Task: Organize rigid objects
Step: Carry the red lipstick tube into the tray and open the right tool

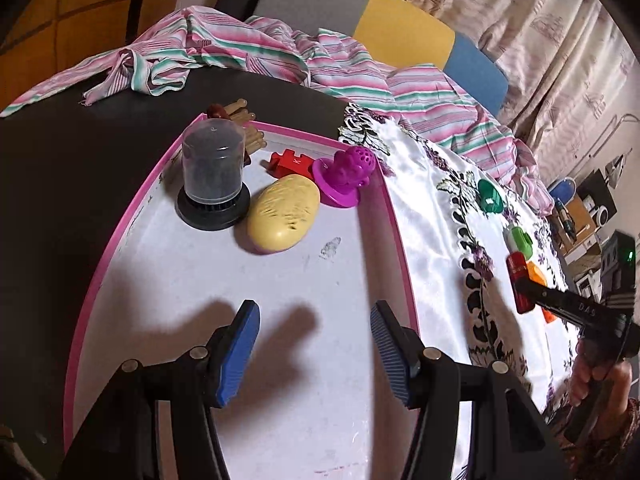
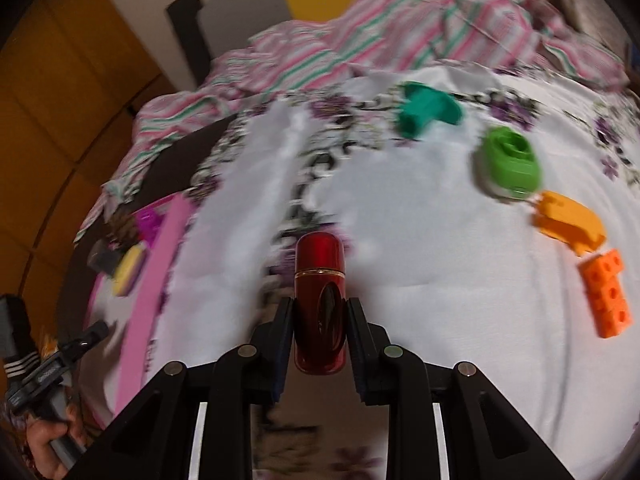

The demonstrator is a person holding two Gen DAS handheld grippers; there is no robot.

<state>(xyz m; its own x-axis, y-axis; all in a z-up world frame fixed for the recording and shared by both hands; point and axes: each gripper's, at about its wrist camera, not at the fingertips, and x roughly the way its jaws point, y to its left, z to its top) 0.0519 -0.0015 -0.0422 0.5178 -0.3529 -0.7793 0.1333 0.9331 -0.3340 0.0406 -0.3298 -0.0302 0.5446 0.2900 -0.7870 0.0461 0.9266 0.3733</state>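
Observation:
My right gripper (image 2: 320,308) is shut on a red capsule-shaped bottle (image 2: 319,280) and holds it above the white flowered cloth (image 2: 420,264). The left wrist view shows the same bottle (image 1: 520,280) in the right gripper's fingers. My left gripper (image 1: 314,320) is open and empty over the white tray with a pink rim (image 1: 402,264). In the tray lie a yellow egg-shaped toy (image 1: 283,213), a magenta toy (image 1: 346,176), a red block (image 1: 290,163), a clear-domed black jar (image 1: 213,174) and wooden pegs (image 1: 244,116).
On the cloth lie a dark green piece (image 2: 428,114), a light green piece (image 2: 508,164), an orange piece (image 2: 568,224) and an orange studded brick (image 2: 608,292). A striped pink and green cloth (image 1: 240,52) is heaped at the back of the dark table (image 1: 48,184).

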